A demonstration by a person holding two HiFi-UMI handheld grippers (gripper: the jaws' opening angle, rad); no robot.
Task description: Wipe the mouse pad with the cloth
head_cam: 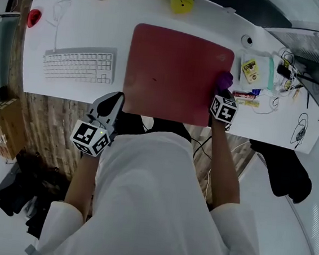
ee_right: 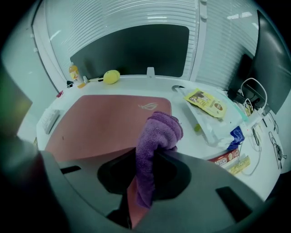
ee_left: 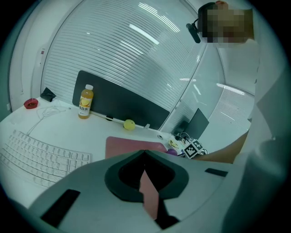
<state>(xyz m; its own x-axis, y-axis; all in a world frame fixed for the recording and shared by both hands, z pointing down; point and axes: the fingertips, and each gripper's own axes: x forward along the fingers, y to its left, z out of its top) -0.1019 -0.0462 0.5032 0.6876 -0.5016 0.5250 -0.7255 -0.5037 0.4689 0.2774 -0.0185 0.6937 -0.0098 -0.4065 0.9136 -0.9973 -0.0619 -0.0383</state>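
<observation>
**Cloth at the pad's edge, wiping hardly shown**

The white desk (head_cam: 67,89) fills the top of the head view, and the red mouse pad (head_cam: 176,72) lies at its middle. The keyboard (head_cam: 78,64) sits at the pad's 9 o'clock.

My left gripper (head_cam: 114,101) hangs at the pad's 7 o'clock, by the desk's near edge. Its jaws are pressed together with nothing between them. My right gripper (ee_right: 152,152) is clamped on the purple cloth (ee_right: 158,132), whose folded end sticks out past the jaws. In the head view the cloth is at the pad's 3 o'clock edge.

I judge the wipe barely under way, or at one end of a stroke. The pad shows no damp track or cleaner band, so almost the whole surface counts as left to do. A small dark speck (head_cam: 154,79) sits near the pad's centre.

My marker cube and arm cover part of the pad's near right corner. I cannot tell if the cloth touches the pad.
</observation>
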